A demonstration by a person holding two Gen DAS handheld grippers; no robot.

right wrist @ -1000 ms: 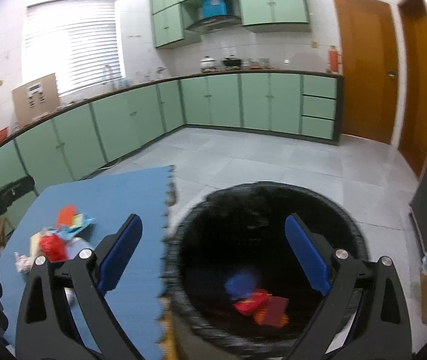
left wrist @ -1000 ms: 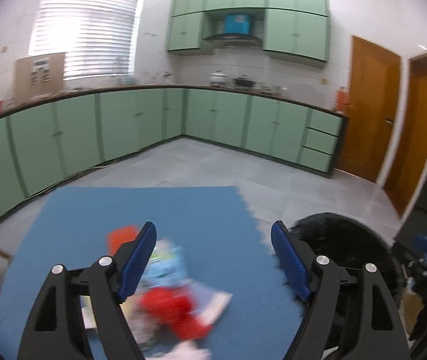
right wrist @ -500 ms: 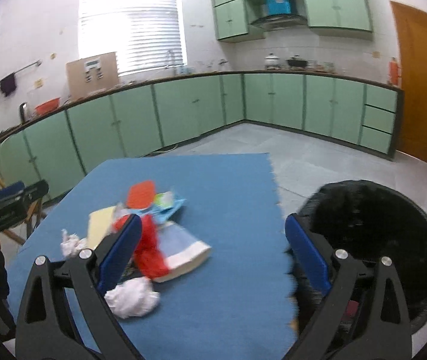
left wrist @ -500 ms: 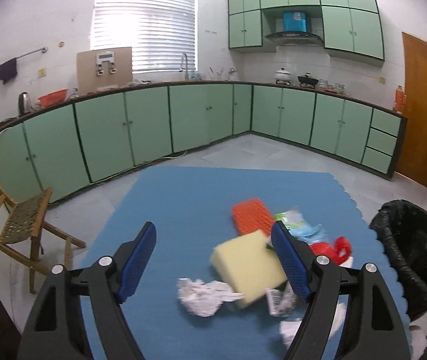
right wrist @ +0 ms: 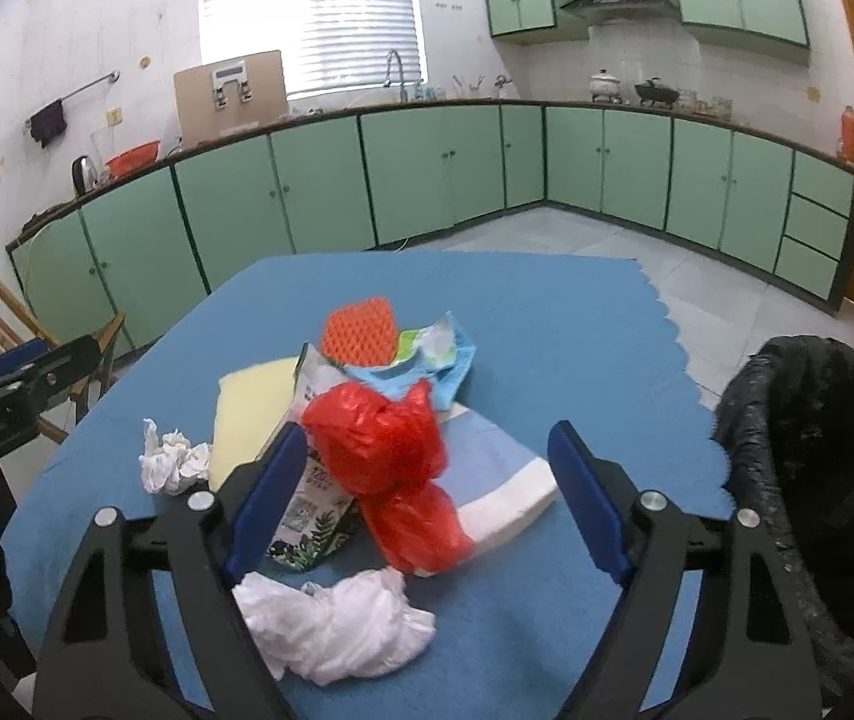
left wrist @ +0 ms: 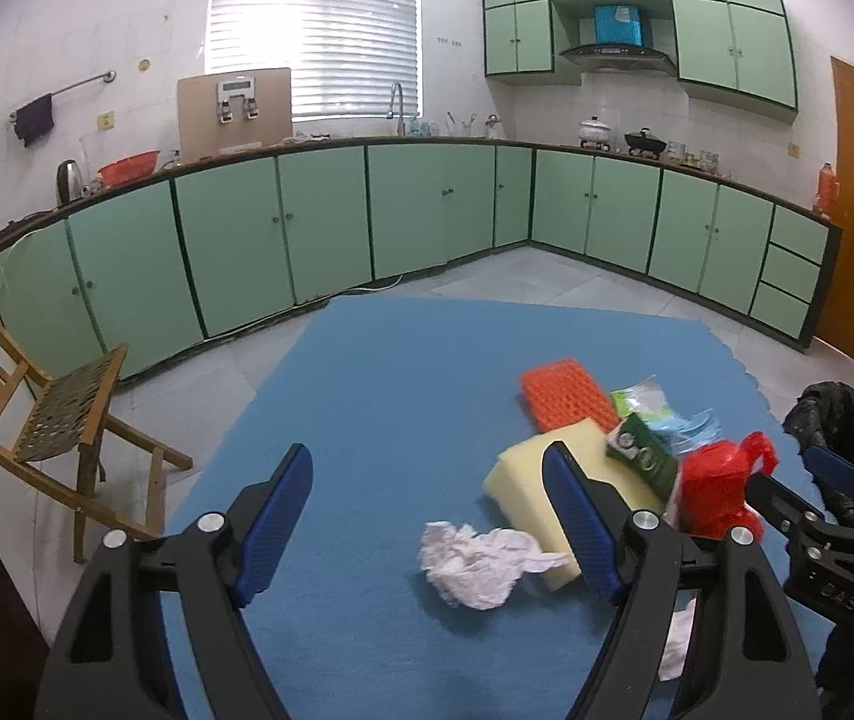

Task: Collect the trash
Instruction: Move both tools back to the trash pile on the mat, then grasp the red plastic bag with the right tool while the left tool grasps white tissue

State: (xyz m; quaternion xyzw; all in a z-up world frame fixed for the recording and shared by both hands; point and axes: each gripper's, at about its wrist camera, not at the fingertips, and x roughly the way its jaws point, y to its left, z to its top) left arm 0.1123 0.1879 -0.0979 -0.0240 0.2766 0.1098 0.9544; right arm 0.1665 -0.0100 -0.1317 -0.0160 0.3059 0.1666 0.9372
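1. The right hand-held gripper (right wrist: 421,498) is held over the pile with nothing gripped; its jaws have just been closing around the red bag (right wrist: 388,468), which should be pinched at its crumpled middle.
2. The left hand-held gripper (left wrist: 427,525) is spread wide and empty near the crumpled tissue (left wrist: 478,558).
3. Soft sponge (left wrist: 538,468), ribbed orange tray (left wrist: 565,399) and glossy wrappers (left wrist: 646,405) are heaped on the blue mat (left wrist: 403,372).
4. The black-lined bin (right wrist: 829,444) is placed just beside the mat.

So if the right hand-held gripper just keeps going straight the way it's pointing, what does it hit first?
Most likely the red plastic bag, which lies dead ahead between the open jaws of the right hand-held gripper, which have just been closing. Depth is unclear, so the crumpled white bag lower down might brush it first.
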